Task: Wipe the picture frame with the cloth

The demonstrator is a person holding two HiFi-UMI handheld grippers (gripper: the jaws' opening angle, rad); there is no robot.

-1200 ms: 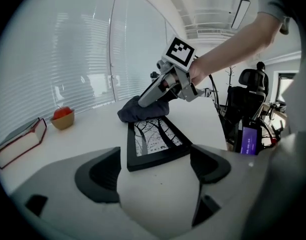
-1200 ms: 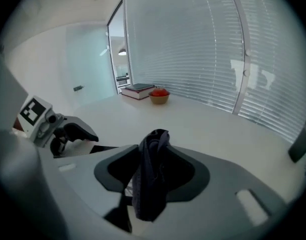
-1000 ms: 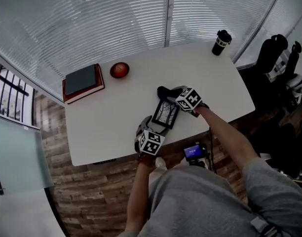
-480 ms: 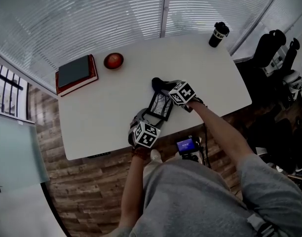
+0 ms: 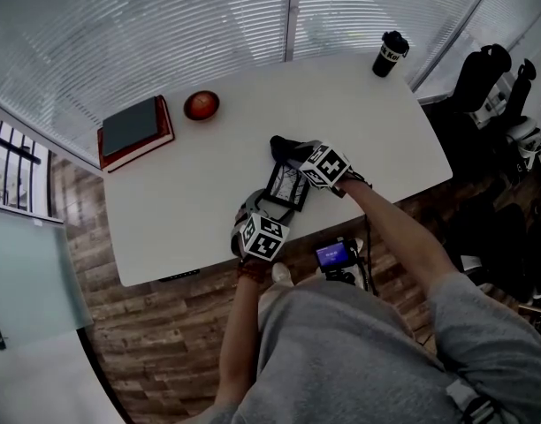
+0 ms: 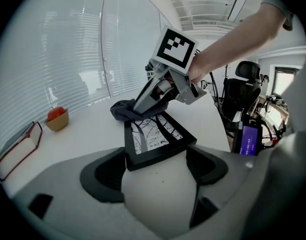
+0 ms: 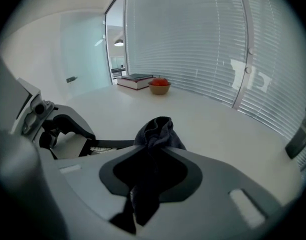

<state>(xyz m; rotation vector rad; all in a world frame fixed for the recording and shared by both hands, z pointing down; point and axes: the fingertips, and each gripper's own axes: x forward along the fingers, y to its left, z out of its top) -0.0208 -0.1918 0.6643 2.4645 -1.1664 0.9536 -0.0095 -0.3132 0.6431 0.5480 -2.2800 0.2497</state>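
A person stands at a white table [image 5: 191,193] with a gripper in each hand. The left gripper [image 5: 269,208] is at the near edge of the table. Its jaws are wide and have been closing a little. They now hold the near end of the picture frame [image 6: 155,134], one jaw on each side. The frame is black and has a picture of bare trees in it. It sits near the middle of the table's front side and points away from the left gripper toward the other one.

The right gripper [image 5: 293,152] is at the far end of the frame. Its jaws have just been closing and are now narrow, pinching the dark cloth [image 7: 155,131]. A bunch of the cloth sticks out in front of the jaws and a tail hangs down behind them. The cloth is touching the far corner of the frame.

Far off on the left side of the table lie a book [image 5: 133,131] and a small bowl [image 5: 201,105] with something red in it. A dark cup [image 5: 390,53] stands at the far right corner, well apart from the frame
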